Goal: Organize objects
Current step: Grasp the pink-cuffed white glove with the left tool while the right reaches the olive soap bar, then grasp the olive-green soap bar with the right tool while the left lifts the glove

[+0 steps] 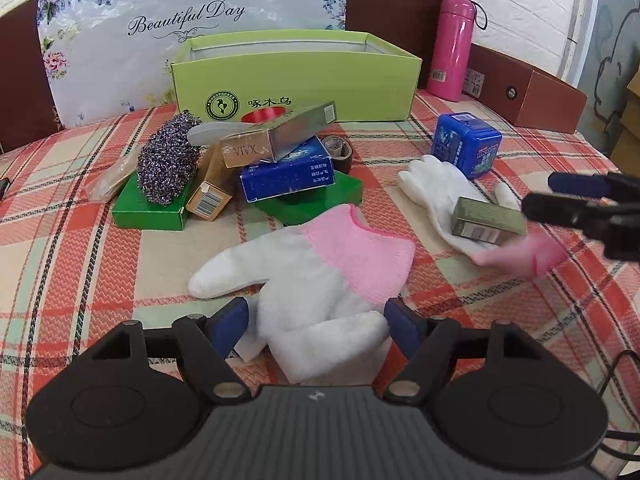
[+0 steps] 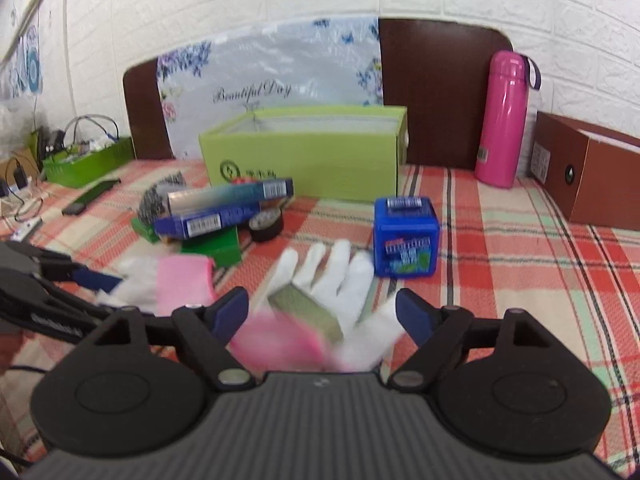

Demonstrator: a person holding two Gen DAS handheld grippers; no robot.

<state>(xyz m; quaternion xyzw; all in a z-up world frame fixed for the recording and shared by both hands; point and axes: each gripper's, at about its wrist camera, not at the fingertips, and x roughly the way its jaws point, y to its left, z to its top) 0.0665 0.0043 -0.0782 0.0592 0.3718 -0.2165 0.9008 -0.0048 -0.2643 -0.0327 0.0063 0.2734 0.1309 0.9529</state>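
The open lime-green shoebox (image 1: 296,76) stands at the back of the plaid tablecloth (image 1: 80,264), and everything else is placed from it. Straight in front of it lies a heap: a silver VIVX carton (image 1: 276,136) tilted on a blue carton (image 1: 286,174), green flat boxes (image 1: 150,210) beneath, and a glittery purple scrubber (image 1: 168,160) at the heap's left end. To the shoebox's right stands a pink flask (image 1: 452,48); in front of its right corner sits a blue tin (image 1: 466,144). Nearer than the heap, the left gripper (image 1: 316,320) stands wide apart astride a white-and-pink glove (image 1: 320,272), pads not pressing it. The right gripper (image 2: 322,312) is likewise spread wide, gripping nothing, over a second glove (image 2: 340,280) that carries a small olive box (image 2: 308,312) beside the tin.
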